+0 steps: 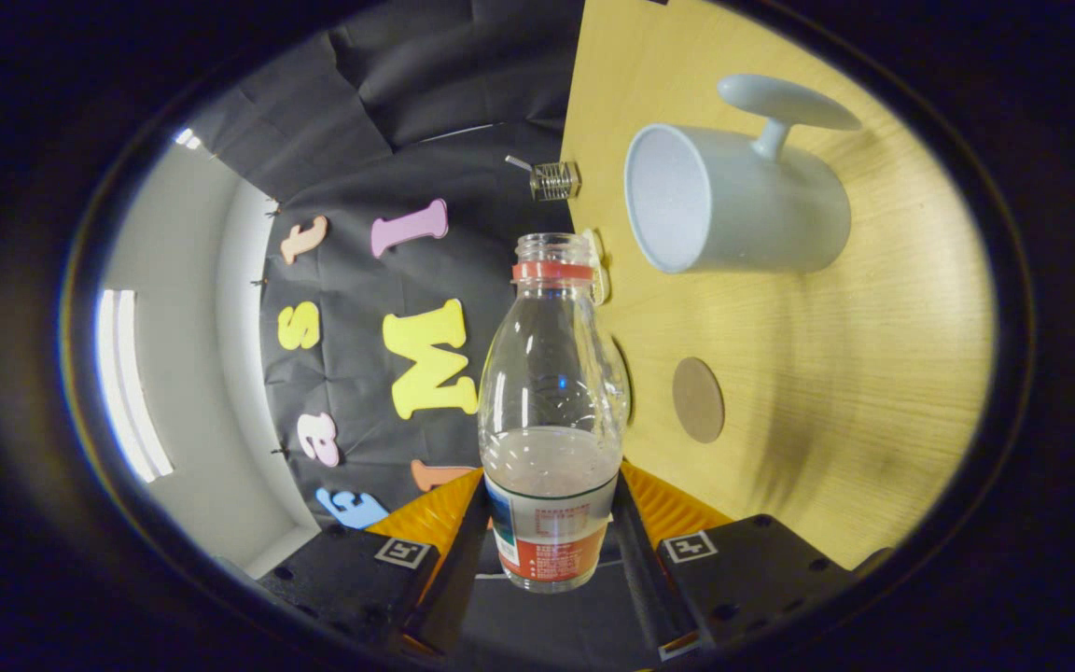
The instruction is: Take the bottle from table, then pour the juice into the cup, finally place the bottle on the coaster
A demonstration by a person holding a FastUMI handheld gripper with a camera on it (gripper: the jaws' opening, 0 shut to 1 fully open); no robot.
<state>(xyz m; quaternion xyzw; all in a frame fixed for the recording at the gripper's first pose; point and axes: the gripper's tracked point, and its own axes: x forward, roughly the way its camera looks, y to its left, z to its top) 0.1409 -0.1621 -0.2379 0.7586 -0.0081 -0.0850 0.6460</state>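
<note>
Gripper (pixel 551 537) clamps bottle (pixel 551 411) over wooden table (pixel 836 411).
Clear, uncapped bottle; white cup (pixel 733 201), round coaster (pixel 697 399) beyond.

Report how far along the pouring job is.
Done: the clear plastic bottle with the red neck ring is off the wooden table, clamped between the gripper fingers, cap off. In hand: the view is rolled sideways, bottle mouth near the white mug, liquid still inside. Left: pouring, then setting it on the round brown coaster.

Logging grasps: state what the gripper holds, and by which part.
The gripper is shut on the clear plastic bottle, fingers pressing its labelled lower body.
</note>
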